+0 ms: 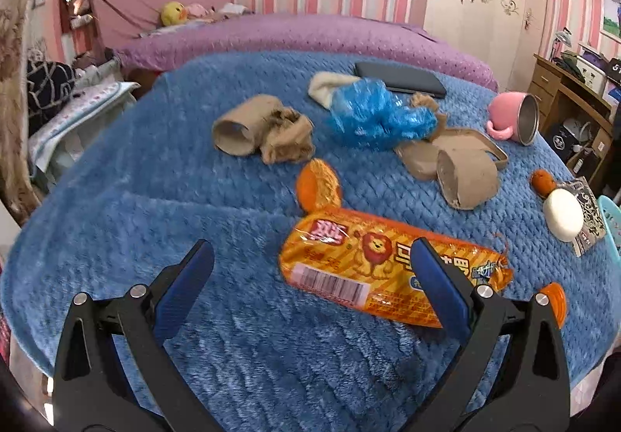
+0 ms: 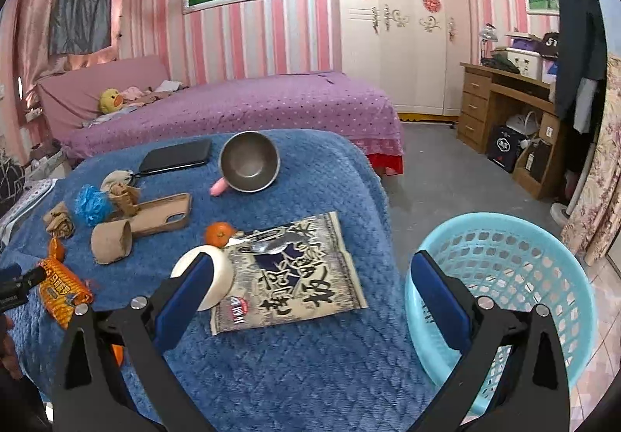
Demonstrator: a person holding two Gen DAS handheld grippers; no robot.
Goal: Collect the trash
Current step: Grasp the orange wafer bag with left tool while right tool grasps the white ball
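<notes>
An orange snack wrapper [image 1: 372,269] lies on the blue blanket [image 1: 194,199], just ahead of my open left gripper [image 1: 310,276]; its right finger overlaps the wrapper's right end. Farther back lie cardboard tubes [image 1: 240,129], a crumpled blue plastic bag [image 1: 372,113] and brown paper scraps. My right gripper [image 2: 310,288] hangs open above a grey printed snack packet [image 2: 291,273] with nothing between its fingers. The light blue trash basket [image 2: 504,300] stands on the floor to the packet's right.
A pink steel-lined mug [image 2: 248,164], a black phone [image 2: 176,156], a tan phone case [image 2: 163,214], an orange [image 2: 218,233] and a white round object [image 2: 211,273] share the blanket. A purple bed [image 2: 252,106] is behind, a wooden desk [image 2: 504,110] at right.
</notes>
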